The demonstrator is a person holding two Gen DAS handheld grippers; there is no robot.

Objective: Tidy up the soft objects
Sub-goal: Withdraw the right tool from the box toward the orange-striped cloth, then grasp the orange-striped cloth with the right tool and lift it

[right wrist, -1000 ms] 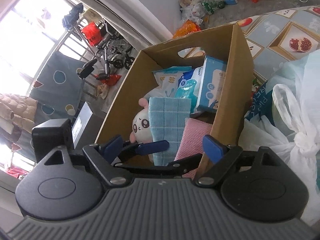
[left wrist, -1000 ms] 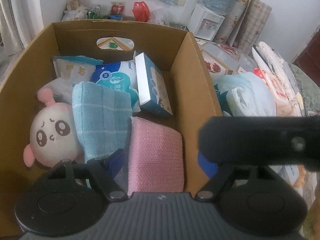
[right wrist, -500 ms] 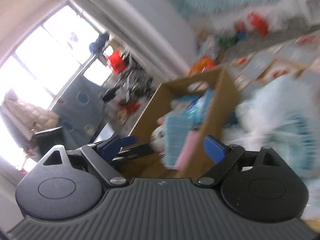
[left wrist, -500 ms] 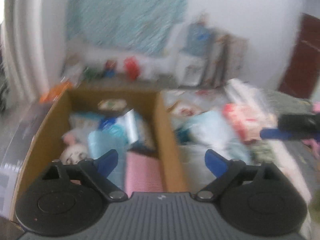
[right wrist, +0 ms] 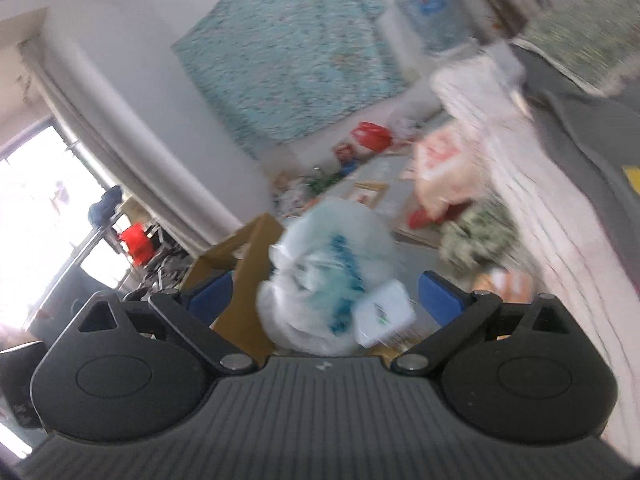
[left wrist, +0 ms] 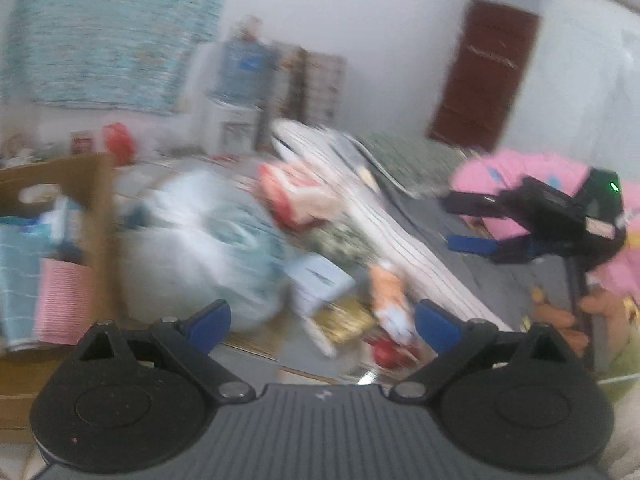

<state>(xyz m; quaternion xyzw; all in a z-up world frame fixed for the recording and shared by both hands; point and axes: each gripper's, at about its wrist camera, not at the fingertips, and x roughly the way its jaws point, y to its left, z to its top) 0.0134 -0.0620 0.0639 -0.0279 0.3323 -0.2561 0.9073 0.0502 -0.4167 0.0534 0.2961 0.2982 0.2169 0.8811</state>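
The picture is blurred by motion. In the left wrist view the cardboard box (left wrist: 98, 216) is at the far left, with a pink cloth (left wrist: 60, 300) and a blue checked towel (left wrist: 16, 272) inside. My left gripper (left wrist: 322, 322) stands open and empty over a pile: a pale plastic bag (left wrist: 200, 248), a white-blue packet (left wrist: 320, 280) and a small orange item (left wrist: 388, 292). My right gripper (left wrist: 464, 222) hangs at the right, held by a hand (left wrist: 560, 320); its jaws are opening with nothing between them. In its own view the right gripper (right wrist: 324, 298) frames the plastic bag (right wrist: 324, 264) beside the box (right wrist: 248, 264).
White striped bedding (left wrist: 400, 240) runs diagonally through the middle, with a red-and-white bag (left wrist: 296, 196) beside it and pink fabric (left wrist: 520, 176) behind the right gripper. A water dispenser (left wrist: 240, 92) and a dark red door (left wrist: 484, 84) stand at the far wall.
Both grippers have swung right, away from the box and over the pile beside it. Both have opened wider, and neither carries anything.
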